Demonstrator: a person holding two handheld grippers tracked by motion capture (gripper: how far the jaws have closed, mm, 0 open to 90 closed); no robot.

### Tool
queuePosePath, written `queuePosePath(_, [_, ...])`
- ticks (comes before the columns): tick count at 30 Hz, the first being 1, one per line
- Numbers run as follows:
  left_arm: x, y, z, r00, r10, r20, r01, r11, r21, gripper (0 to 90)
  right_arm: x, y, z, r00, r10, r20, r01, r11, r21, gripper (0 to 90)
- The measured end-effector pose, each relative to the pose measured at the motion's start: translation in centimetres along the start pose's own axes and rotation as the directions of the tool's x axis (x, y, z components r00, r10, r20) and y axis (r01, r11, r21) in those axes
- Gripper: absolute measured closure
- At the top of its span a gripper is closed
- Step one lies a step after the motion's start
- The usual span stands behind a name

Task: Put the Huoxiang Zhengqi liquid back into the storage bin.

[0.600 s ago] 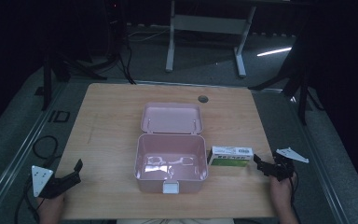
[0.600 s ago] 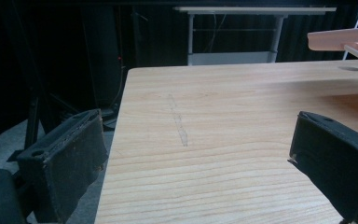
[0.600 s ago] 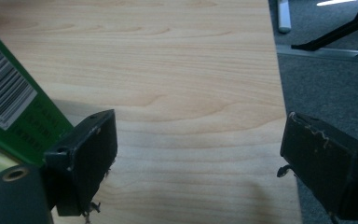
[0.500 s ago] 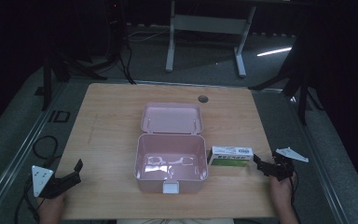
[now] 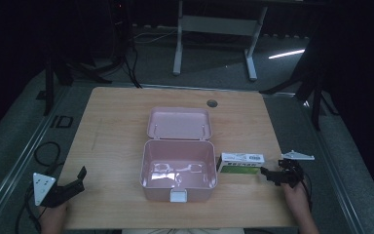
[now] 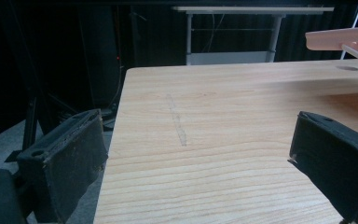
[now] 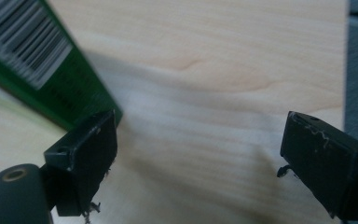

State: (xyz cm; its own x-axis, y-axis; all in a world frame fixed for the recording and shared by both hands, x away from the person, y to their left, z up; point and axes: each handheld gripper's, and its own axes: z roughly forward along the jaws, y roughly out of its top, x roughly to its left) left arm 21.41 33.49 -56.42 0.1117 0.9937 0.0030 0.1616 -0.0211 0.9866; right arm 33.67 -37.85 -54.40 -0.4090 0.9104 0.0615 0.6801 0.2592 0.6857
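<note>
Right gripper (image 5: 269, 174) at the near right of the wooden table (image 5: 117, 126), jaws spread wide and holding nothing. Its tips sit just beside the right end of the green-and-white carton (image 5: 240, 163), which lies flat on the table, close against the right wall of the open pink box (image 5: 177, 170). In the right gripper view the carton's (image 7: 42, 60) barcoded end lies against one jaw's outer corner, not between the two; whether it actually touches there is hard to tell through the blur.

The step in hand appears to be the grasp of the carton. To do it well, the gripper should shift so that the carton's end passes squarely between the jaws, with one jaw on each long face, before closing. A bite taken at the extreme corner would likely let the carton swivel or skid toward the box wall. A level approach, low to the table, suits so flat a carton.

Left gripper (image 5: 68, 187) rests at the near left corner, well apart from the box, jaws likewise parted and empty (image 6: 196, 149). The box lid (image 5: 179, 123) stands back, the interior free to receive the carton.
</note>
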Motion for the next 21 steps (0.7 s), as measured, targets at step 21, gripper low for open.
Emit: queuePosePath(21, [0.0, 0.0, 0.0, 1.0, -0.001, 0.003, 0.001, 1.0, 0.002, 3.8, 0.9, 1.2, -1.5, 0.9659, -0.183, -0.183, 0.236, 0.913, 0.333, 10.7])
